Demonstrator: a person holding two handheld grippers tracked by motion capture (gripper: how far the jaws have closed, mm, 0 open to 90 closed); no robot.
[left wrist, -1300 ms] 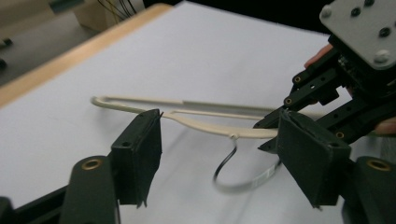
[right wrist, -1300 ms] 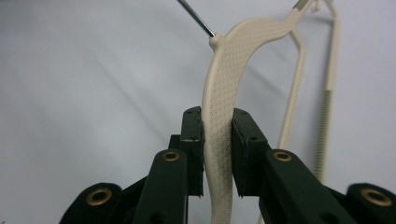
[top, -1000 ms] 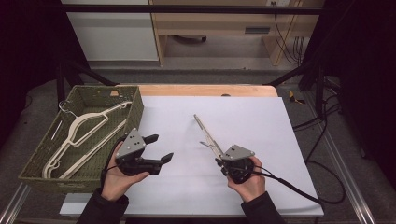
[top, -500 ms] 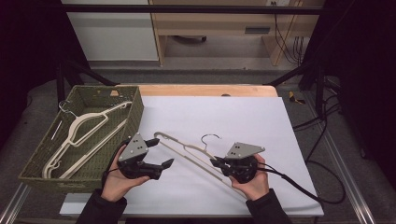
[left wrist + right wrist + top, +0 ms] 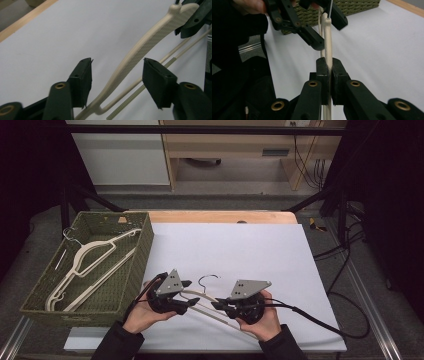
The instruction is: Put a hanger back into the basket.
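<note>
White table sheet [image 5: 240,245], hanger handled at near edge.
Basket [image 5: 131,270] of hangers far left; left gripper [image 5: 186,296] jaws just closing, released around cream hanger [image 5: 200,296]; right gripper [image 5: 216,305] clenched on it.

No writing, label, brand mark, number or sign can be read in any of the views. The surfaces in sight are plain and unmarked, and the far background is too dark and small to make out any lettering.
</note>
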